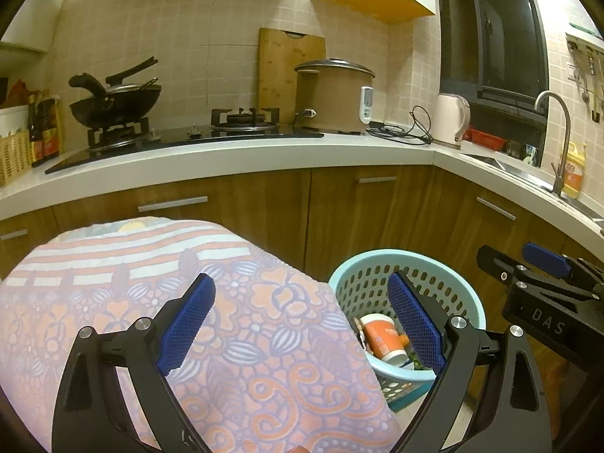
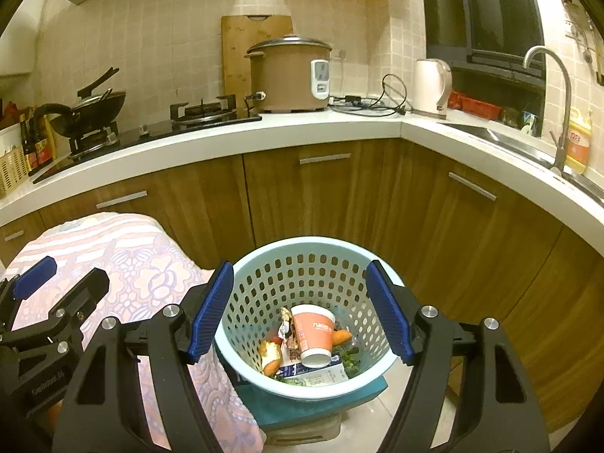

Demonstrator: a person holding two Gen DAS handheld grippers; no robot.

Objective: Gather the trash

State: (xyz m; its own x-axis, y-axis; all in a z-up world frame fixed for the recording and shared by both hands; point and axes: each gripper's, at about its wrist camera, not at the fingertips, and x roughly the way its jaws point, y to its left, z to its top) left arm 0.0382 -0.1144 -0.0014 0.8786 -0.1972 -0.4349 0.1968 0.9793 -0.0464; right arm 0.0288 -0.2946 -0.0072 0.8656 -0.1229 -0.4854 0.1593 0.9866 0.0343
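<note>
Trash basket (image 2: 302, 264), lower centre, holds an orange printed cup (image 2: 313, 334); your left gripper (image 1: 302, 324) and "DAS"-marked right gripper (image 2: 298, 309) gape empty.

Basket (image 2: 264, 275) mouth open from above, trash only at bottom. Cloth-covered surface (image 2: 151, 264) touching basket's left rim. Cabinets (image 2: 324, 196) close behind, bench (image 2: 264, 128) edge overhanging. Bare floor (image 2: 426, 407) right of basket.

Basket (image 1: 347, 275) part-hidden by cloth (image 1: 226, 302)
</note>
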